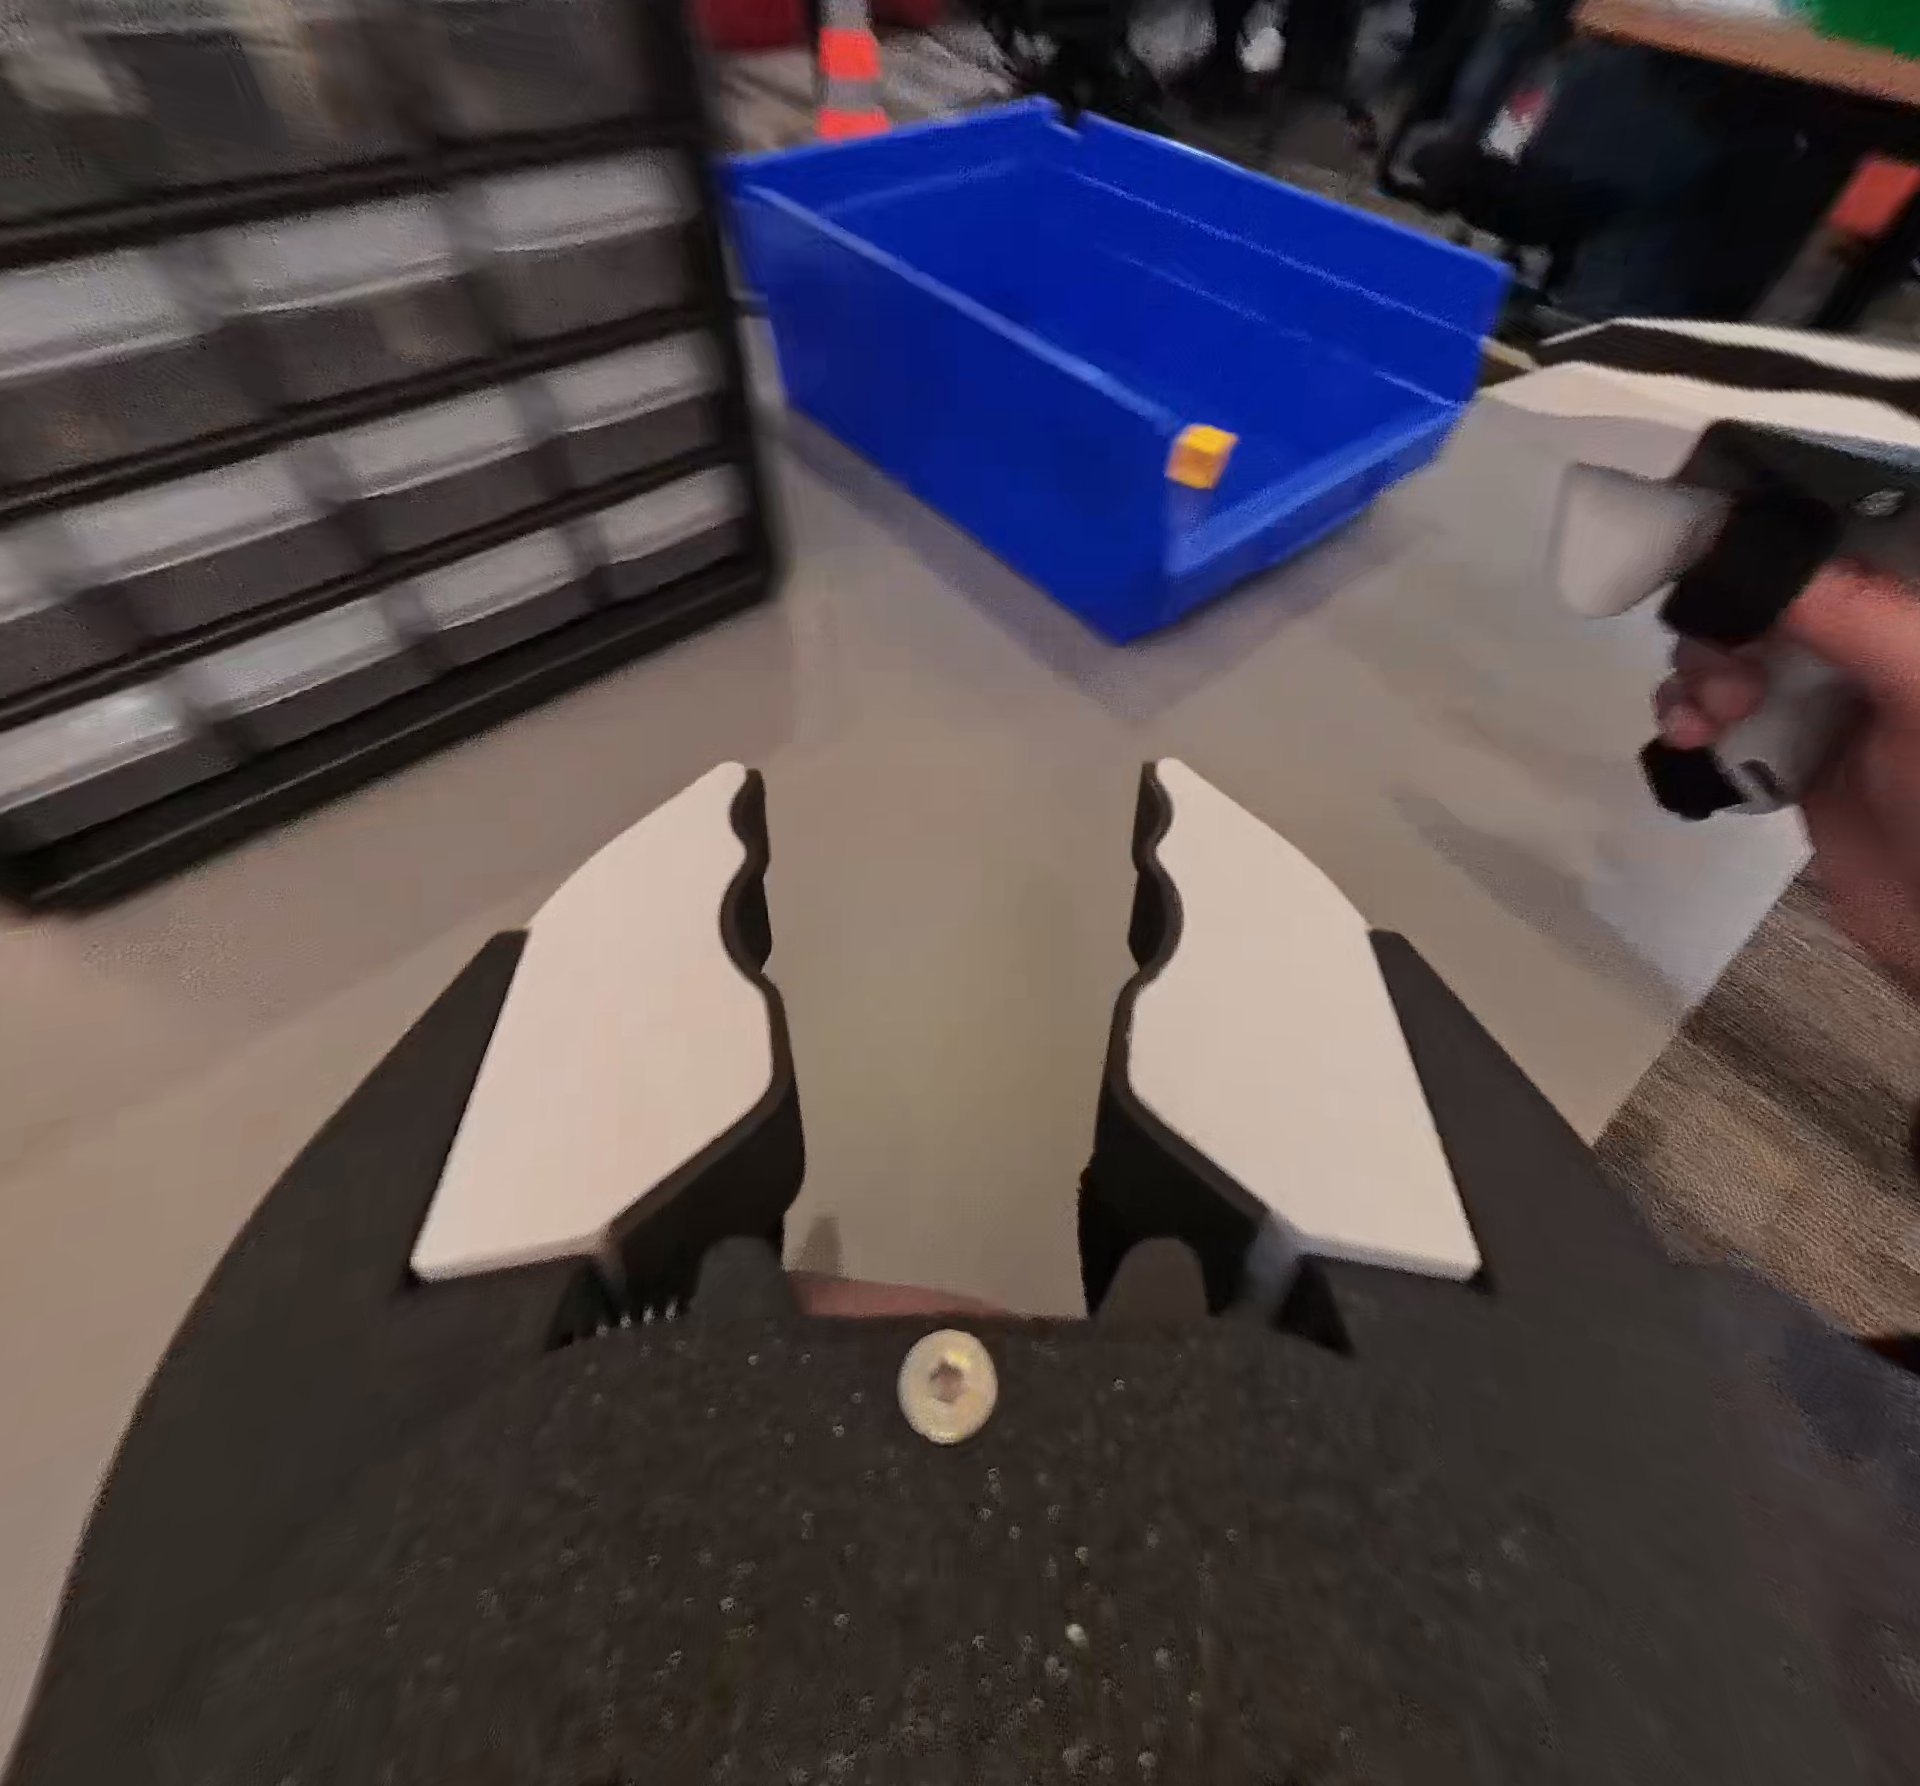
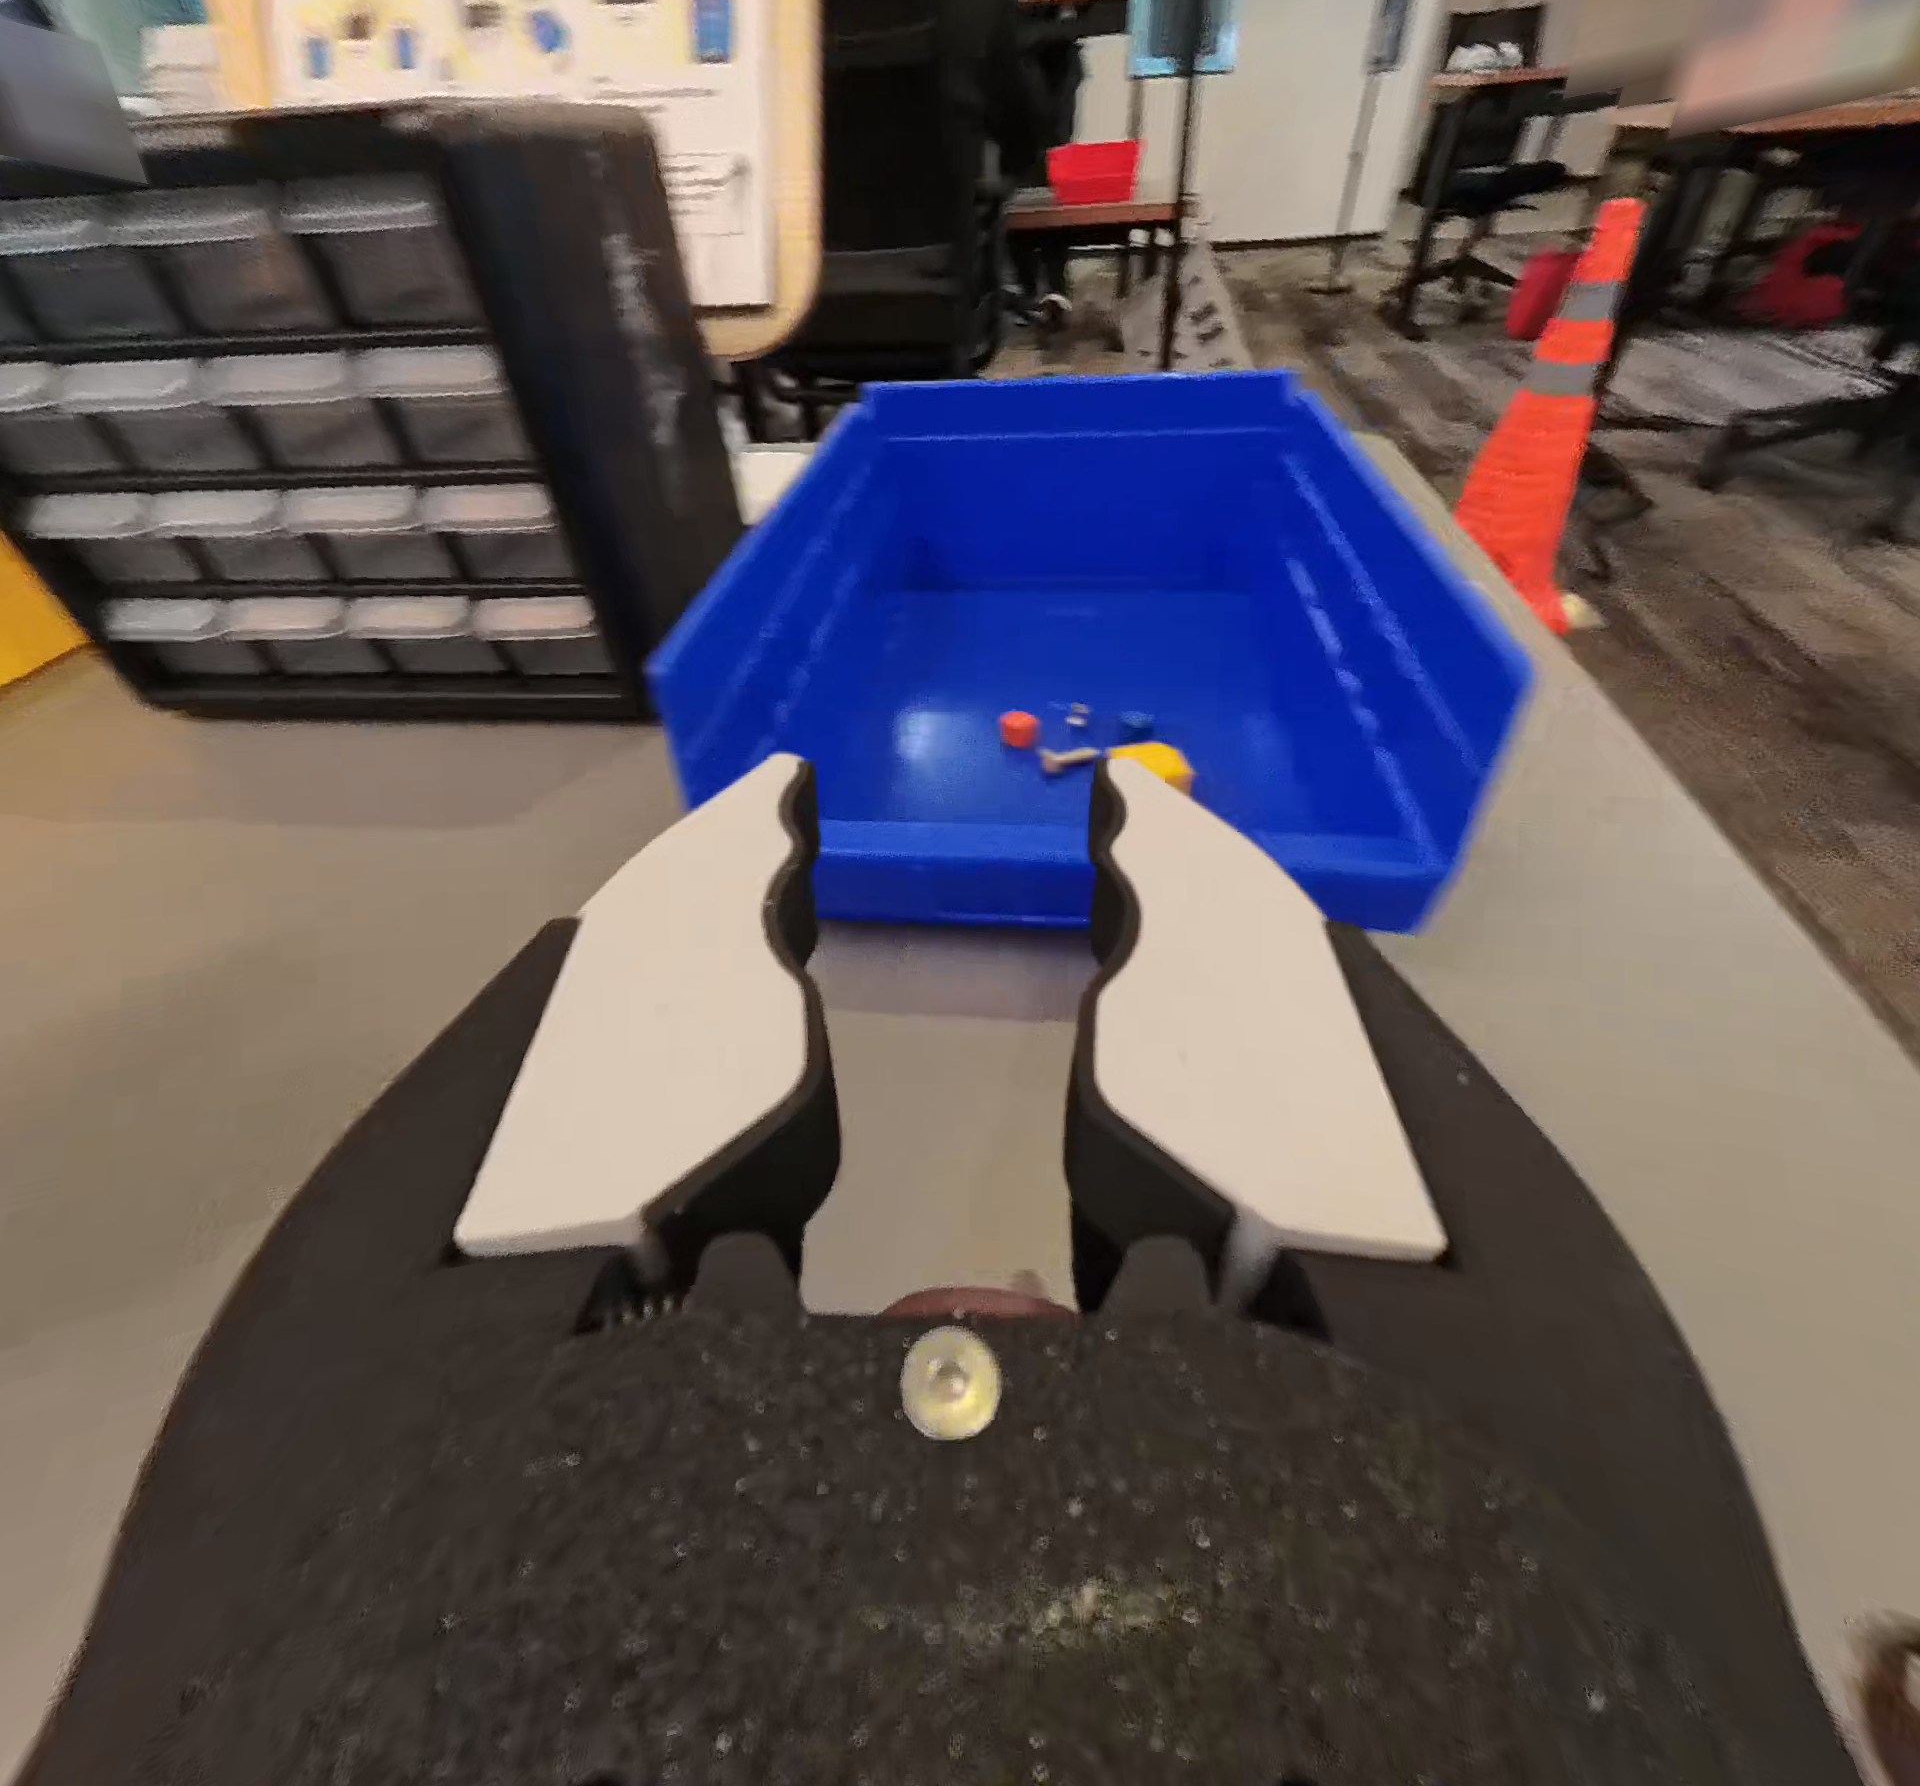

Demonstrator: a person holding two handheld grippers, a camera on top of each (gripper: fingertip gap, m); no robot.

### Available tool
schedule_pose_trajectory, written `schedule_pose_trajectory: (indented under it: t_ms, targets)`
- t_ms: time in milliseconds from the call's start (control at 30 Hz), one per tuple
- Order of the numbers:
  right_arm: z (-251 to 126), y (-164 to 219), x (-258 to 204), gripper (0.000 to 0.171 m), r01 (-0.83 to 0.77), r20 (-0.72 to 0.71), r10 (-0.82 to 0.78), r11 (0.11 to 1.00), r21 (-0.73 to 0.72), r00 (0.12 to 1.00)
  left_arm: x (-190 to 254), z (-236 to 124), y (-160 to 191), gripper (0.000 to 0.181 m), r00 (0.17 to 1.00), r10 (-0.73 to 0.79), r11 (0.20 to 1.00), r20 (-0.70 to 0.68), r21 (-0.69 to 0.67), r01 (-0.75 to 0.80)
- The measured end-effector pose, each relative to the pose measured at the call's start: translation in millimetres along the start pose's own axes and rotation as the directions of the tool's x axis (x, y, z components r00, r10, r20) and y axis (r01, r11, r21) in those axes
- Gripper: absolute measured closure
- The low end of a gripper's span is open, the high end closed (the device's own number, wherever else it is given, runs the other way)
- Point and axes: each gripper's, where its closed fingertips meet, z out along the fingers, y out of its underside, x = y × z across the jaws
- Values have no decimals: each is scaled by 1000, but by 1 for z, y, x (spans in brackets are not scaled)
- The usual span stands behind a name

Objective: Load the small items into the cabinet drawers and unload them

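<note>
A black cabinet (image 1: 343, 386) of small clear drawers stands at the left; it also shows in the right wrist view (image 2: 312, 448), all drawers shut. A blue bin (image 2: 1101, 531) sits to its right, also in the left wrist view (image 1: 1039, 354). Inside lie a red cube (image 2: 1018, 728), a yellow cube (image 2: 1158, 760) (image 1: 1200, 456), a small blue piece (image 2: 1135, 723) and a pale small part (image 2: 1065, 757). My left gripper (image 1: 951, 786) is open and empty above the grey table. My right gripper (image 2: 951, 780) is open and empty, just before the bin's front wall.
The grey table (image 1: 935, 697) ends at the right, with carpet beyond. An orange traffic cone (image 2: 1548, 427) stands on the floor at the right. The other gripper's handle and a hand (image 1: 1766, 614) show at the right edge. Desks and chairs stand behind. The yellow cube (image 1: 1200, 456) lies around 15 cm away from my right fingertips. My left gripper is the nearer one to the black cabinet (image 1: 343, 386): about 20 cm, against 30 cm. My right wrist view (image 2: 316, 463) looks at it from another angle.
</note>
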Motion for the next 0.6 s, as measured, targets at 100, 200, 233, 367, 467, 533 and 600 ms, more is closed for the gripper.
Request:
schedule_pose_trajectory:
  t_ms: [100, 200, 233, 367, 467, 533, 600]
  targets:
    - [-6, 8, 41, 115, -75, -97, 73, 997, -18, 993, 54, 75, -16, 110, 999, -2, 996, -47, -93, -3]
    - [-9, 18, 68, 111, -168, -155, 160, 985, -40, 975, 62, 142, -19, 107, 998, 32, 982, 58, -185, -20]
    - [-10, 21, 75, 110, -188, -170, 178, 981, -45, 969, 61, 157, -17, 106, 996, 28, 977, 85, -215, -10]
    - [-14, 27, 94, 110, -224, -212, 206, 972, -66, 955, 64, 191, -21, 121, 986, -128, 963, 104, -224, 149]
    - [-14, 31, 100, 110, -258, -215, 237, 963, -75, 948, 55, 198, -23, 157, 983, -112, 966, 146, -215, 142]
    - [-14, 29, 101, 110, -274, -205, 255, 959, -71, 945, 46, 195, -22, 163, 979, -66, 973, 194, -206, 106]
    - [-17, 20, 98, 111, -268, -178, 256, 962, -50, 950, 37, 187, -20, 168, 975, -26, 975, 219, -209, 73]
